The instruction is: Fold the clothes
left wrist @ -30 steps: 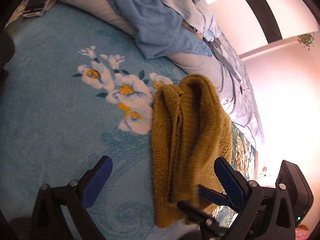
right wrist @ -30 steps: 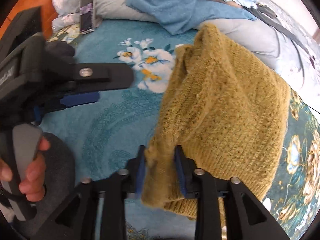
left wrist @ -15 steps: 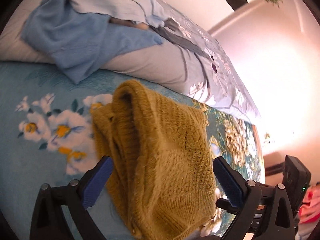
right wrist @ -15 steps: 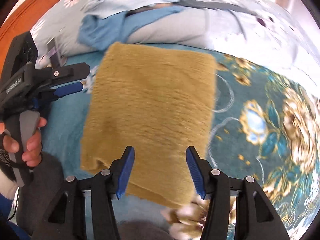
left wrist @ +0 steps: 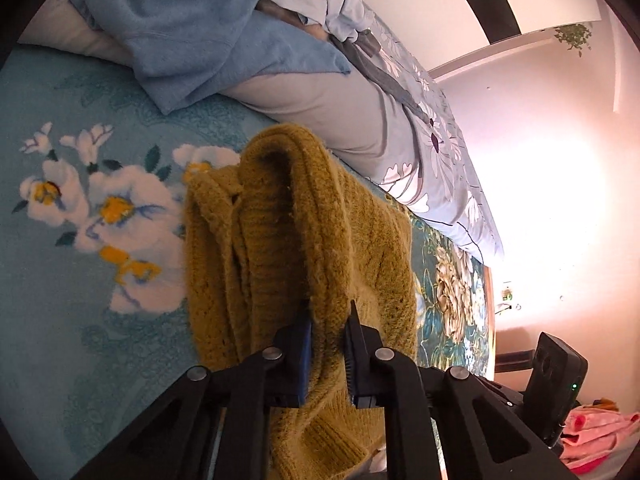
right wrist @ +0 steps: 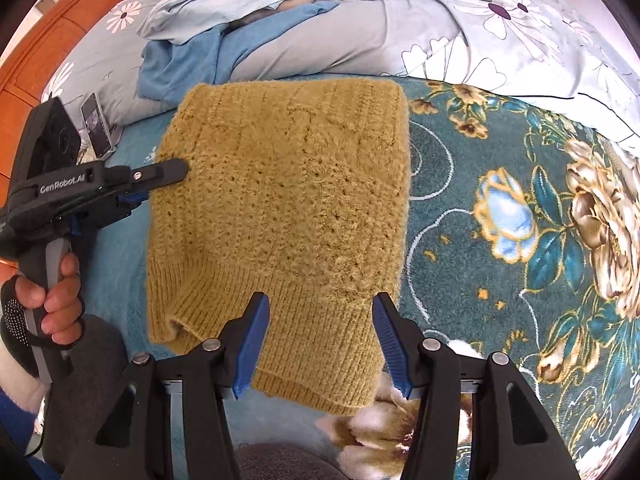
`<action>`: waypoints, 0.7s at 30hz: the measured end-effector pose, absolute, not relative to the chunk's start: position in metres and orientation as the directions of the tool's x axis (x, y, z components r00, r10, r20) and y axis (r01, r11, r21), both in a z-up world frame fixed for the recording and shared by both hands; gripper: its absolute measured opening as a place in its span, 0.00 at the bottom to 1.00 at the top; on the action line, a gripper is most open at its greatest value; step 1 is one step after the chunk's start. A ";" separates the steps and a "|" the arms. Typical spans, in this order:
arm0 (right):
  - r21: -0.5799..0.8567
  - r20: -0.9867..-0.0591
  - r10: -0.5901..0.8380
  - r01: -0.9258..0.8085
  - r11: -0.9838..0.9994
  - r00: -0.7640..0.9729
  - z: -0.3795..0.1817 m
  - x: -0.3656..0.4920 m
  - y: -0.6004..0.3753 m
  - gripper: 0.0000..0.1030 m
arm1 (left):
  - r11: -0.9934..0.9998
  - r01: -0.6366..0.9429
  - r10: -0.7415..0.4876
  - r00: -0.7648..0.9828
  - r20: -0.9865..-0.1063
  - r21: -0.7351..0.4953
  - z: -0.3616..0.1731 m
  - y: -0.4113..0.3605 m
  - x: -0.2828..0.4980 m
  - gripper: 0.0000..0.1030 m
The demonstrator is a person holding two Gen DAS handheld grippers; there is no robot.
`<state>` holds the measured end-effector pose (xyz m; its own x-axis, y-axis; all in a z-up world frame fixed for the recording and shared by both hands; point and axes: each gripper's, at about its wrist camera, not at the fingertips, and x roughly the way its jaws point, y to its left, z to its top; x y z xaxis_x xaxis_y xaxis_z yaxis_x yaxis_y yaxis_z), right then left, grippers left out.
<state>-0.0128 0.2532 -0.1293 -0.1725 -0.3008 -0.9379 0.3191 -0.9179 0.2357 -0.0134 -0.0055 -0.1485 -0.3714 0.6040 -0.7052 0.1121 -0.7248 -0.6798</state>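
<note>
Since a second ago the right gripper (right wrist: 320, 340) has released the mustard sweater (right wrist: 288, 208), fingers now apart above its hem, while the left gripper (left wrist: 328, 344) has clamped its side edge on the bed (right wrist: 500, 152), indicating a regrip for the next fold.

The sweater (right wrist: 288, 200) was a fuzzy, coarse mustard knit, with a ribbed hem (right wrist: 304, 344). The blanket (right wrist: 500, 208) under it looked like soft, matt plush printed with flowers. The quilt (right wrist: 500, 40) behind was smooth woven cloth; the blue top (left wrist: 192, 40) on it looked like soft fleece. The headboard (right wrist: 52, 52) was glossy reddish wood. Both grippers, left (left wrist: 329, 330) and right (right wrist: 320, 344), were matt black plastic with ridged blue pads (right wrist: 252, 344) and shiny metal screws (right wrist: 430, 345).
</note>
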 end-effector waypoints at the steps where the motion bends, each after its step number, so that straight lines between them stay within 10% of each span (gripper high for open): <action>1: 0.239 -0.937 -0.303 0.315 -0.918 -0.172 -0.129 -0.013 0.254 0.53 | -0.737 0.114 0.589 -0.374 -0.716 -0.666 -0.149 -0.009 -0.011 0.14; 10: 0.311 -0.936 -0.337 0.213 -0.926 -0.103 -0.151 -0.015 0.272 0.53 | -0.779 0.177 0.537 -0.308 -0.785 -0.602 -0.180 -0.023 0.001 0.18; 16: 0.417 -0.905 -0.424 0.109 -0.902 -0.046 -0.178 -0.021 0.290 0.53 | -0.756 0.160 0.569 -0.318 -0.758 -0.634 -0.165 -0.031 0.002 0.66; 21: 0.459 -0.886 -0.463 0.073 -0.885 -0.037 -0.188 -0.024 0.293 0.54 | -0.736 0.195 0.533 -0.425 -0.732 -0.649 -0.147 -0.049 -0.019 0.83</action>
